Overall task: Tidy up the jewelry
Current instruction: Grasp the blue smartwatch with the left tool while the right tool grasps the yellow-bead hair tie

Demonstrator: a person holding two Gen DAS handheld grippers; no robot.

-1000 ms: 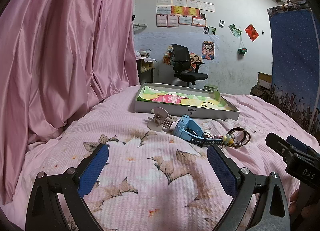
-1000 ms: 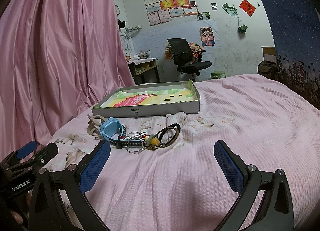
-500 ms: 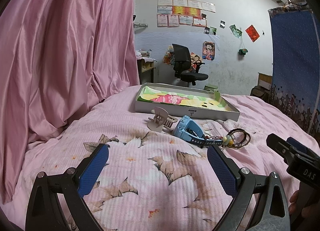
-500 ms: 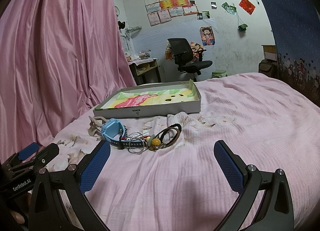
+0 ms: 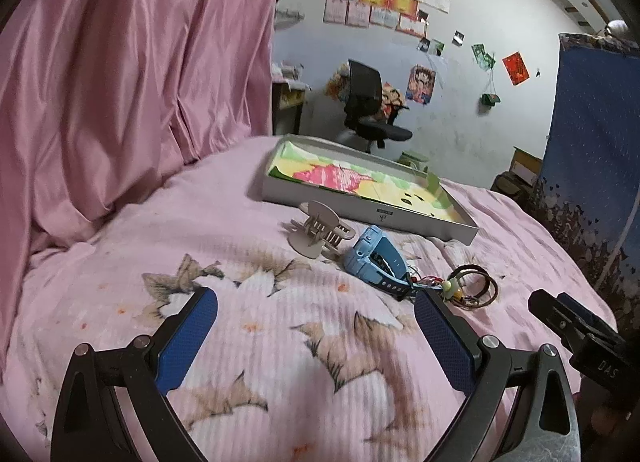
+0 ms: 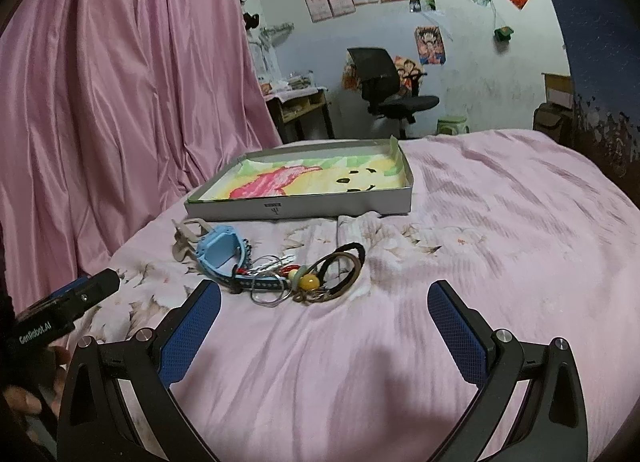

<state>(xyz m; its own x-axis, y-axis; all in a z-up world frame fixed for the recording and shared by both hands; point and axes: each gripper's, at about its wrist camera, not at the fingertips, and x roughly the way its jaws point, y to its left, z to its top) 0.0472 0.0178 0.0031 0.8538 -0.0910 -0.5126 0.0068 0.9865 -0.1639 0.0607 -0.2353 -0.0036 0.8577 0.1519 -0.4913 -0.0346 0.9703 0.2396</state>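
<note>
Two grippers: your left gripper and your right gripper both hang above the bed with jaws spread wide, nothing between the pads.
Jewelry pile: the blue watch, the key rings and the beaded bracelets with dark hair ties lie tangled and touching, mid-bed, just short of the tray.
Hair claw: the beige claw clip sits beside the watch, toward the bed's left edge.
Tray: the shallow box with its colourful liner holds no jewelry yet.
Change: you've brought both grippers in closer since a second ago; the pile looms larger, untouched.
Meaning: sorting hasn't begun; looks like you're lining up a first pick.
</note>
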